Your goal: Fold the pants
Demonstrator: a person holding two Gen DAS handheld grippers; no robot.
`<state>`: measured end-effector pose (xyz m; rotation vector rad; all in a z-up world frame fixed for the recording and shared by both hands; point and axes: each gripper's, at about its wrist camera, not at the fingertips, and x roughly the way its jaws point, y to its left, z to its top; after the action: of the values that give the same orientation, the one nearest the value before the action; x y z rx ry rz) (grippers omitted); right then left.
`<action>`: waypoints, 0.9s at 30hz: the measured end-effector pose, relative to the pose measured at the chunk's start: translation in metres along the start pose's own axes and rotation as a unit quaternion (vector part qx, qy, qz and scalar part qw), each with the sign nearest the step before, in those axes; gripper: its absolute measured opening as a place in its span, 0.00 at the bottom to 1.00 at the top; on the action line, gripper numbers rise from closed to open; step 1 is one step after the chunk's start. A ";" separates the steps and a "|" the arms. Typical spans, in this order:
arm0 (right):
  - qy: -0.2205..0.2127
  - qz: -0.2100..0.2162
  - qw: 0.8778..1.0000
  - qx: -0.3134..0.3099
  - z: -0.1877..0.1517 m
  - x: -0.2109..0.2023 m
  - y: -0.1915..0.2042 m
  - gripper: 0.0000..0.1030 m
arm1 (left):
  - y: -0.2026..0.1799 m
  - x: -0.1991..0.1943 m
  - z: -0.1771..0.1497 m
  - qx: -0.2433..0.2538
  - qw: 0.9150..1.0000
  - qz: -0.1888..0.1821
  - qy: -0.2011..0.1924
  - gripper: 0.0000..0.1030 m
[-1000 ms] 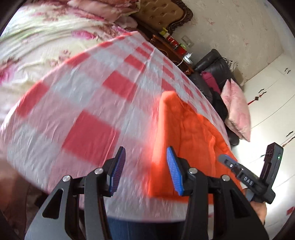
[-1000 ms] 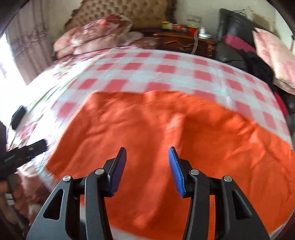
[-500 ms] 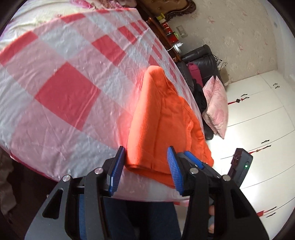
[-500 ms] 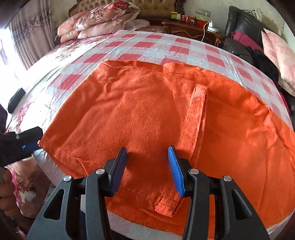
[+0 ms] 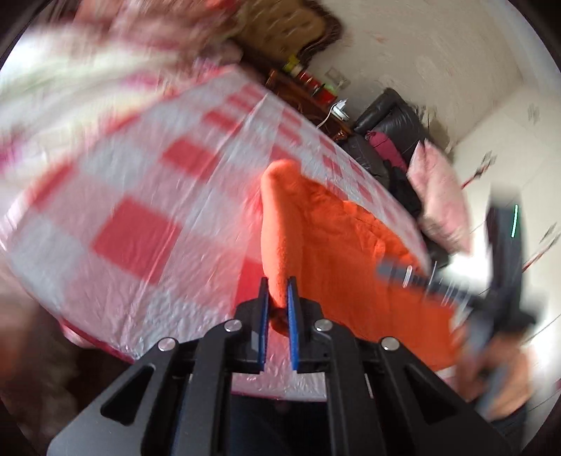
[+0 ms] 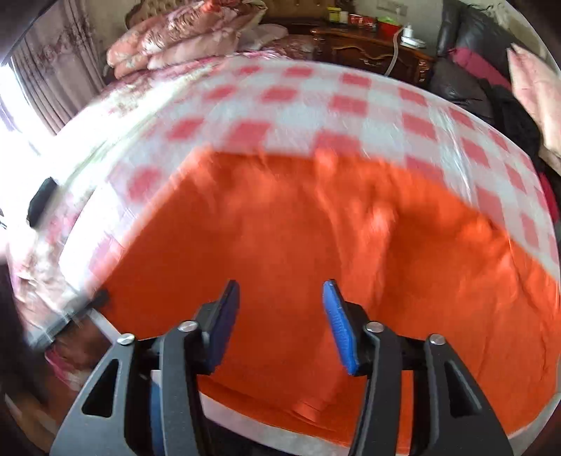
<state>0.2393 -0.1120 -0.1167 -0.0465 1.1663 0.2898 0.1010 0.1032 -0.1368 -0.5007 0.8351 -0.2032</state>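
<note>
— What lies under my fingers?

— A red-and-white checked sheet (image 6: 350,105) with a glossy, crinkled surface, spread over the bed

— And beyond it?

— I see floral pillows (image 6: 182,38) stacked by a tufted headboard (image 5: 280,31), and a pink curtain (image 6: 52,70) beside the bright window

— To the side?

— A dark wooden nightstand (image 6: 371,52) carrying small jars and a white plug with its cord, then a black leather sofa (image 5: 389,115) holding a pink cushion (image 5: 438,196) and dark clothes, too blurred for me to tell more
</note>
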 end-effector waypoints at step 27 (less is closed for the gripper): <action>0.133 0.015 0.986 -0.102 0.118 0.017 0.052 0.08 | -0.145 -0.031 -0.015 0.207 0.963 0.110 -0.129 0.08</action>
<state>0.3381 -0.0364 -0.0793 -0.2535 1.3996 0.4396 0.0727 -0.0158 -0.0527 -0.0358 0.5651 -0.0991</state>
